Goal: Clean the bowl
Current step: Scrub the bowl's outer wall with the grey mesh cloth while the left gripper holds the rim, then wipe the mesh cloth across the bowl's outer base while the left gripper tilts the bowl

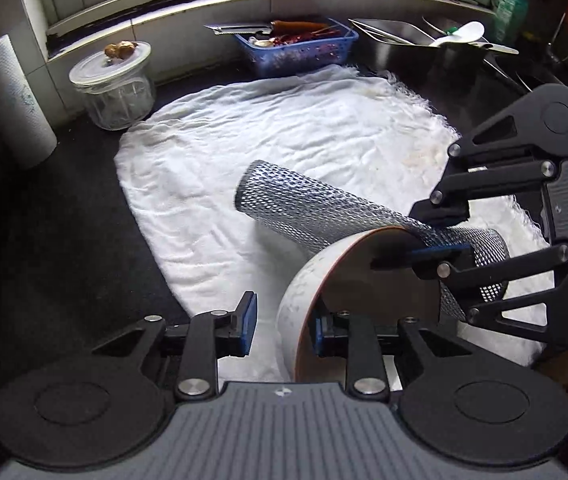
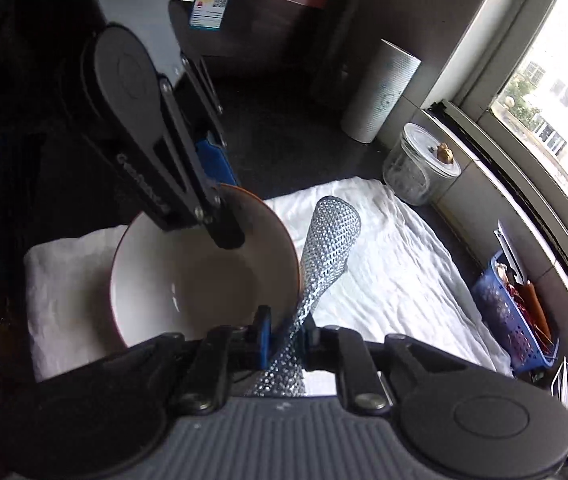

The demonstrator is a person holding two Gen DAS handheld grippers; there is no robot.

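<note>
Left wrist view: the left gripper (image 1: 284,330) was clamped on the rim of the bowl (image 1: 380,276), one blue pad outside the white wall and the other inside. The bowl was held tilted on edge above the white cloth (image 1: 284,128) spread on the dark counter (image 1: 63,208). The right gripper (image 1: 428,236) entered from the right, its jaws pinching a silver mesh scouring cloth (image 1: 304,204) that draped over the bowl's upper rim and curled out to the left. Behind the cloth stood a lidded glass jar (image 1: 113,88), a paper towel roll (image 1: 7,104), a blue basket (image 1: 296,48), and a green bottle (image 1: 512,2) on the sill.

Right wrist view: the right gripper (image 2: 286,336) had its jaws pressed on the mesh scouring cloth (image 2: 326,240), which rose in a twisted strip just beside the bowl's near rim. The bowl (image 2: 203,276) showed its pale interior and reddish rim edge. The left gripper (image 2: 219,216) gripped the far rim from above. The white cloth (image 2: 396,276) lay beneath. The glass jar (image 2: 420,168), paper towel roll (image 2: 380,92) and blue basket (image 2: 512,320) lined the window side.
</note>
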